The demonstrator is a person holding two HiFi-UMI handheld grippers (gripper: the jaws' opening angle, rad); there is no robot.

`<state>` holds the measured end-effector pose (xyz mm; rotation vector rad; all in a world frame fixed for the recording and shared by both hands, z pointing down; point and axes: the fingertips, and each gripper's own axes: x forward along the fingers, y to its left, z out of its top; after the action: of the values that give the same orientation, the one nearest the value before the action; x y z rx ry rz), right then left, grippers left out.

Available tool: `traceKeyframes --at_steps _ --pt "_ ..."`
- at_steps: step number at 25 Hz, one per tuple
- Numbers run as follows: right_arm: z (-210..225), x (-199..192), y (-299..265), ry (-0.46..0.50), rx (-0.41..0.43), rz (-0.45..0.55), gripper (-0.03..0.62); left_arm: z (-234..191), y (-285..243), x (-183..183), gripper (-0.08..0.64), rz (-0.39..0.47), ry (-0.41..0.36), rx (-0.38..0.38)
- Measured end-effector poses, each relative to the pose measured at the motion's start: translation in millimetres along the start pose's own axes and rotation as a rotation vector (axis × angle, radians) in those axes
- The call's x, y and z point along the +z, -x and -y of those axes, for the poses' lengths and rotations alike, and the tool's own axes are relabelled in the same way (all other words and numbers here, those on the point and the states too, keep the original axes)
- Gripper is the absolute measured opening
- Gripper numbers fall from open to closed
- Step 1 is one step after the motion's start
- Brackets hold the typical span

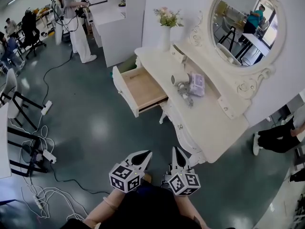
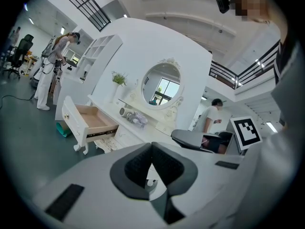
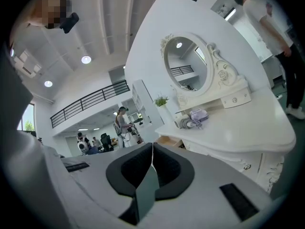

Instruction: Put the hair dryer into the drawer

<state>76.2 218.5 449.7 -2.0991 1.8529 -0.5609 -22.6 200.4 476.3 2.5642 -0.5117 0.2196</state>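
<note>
Judging step: approach, nothing grasped yet. White hair dryer (image 1: 181, 83) lies on white ornate dressing table (image 1: 212, 125), mid-top, beside lilac pouch (image 1: 197, 84). Wood-lined drawer (image 1: 142, 87) in table front stands open. Left gripper (image 1: 144, 155) and right gripper (image 1: 177, 150) well short of table, jaws closed, empty. Next: open jaws, reach dryer.

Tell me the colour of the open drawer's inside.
The drawer is light tan wood inside, white outside; clearest in the head view.
</note>
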Motion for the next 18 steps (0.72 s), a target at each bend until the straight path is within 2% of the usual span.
traceKeyframes --at_steps 9,18 --pt "21 5 -15 0.004 0.023 0.006 0.023 -10 -22 -4 0.0 0.01 -0.002 0.057" --pt "14 -6 -8 0.031 0.046 -0.012 0.023 -3 -18 -8 0.0 0.015 -0.001 0.05"
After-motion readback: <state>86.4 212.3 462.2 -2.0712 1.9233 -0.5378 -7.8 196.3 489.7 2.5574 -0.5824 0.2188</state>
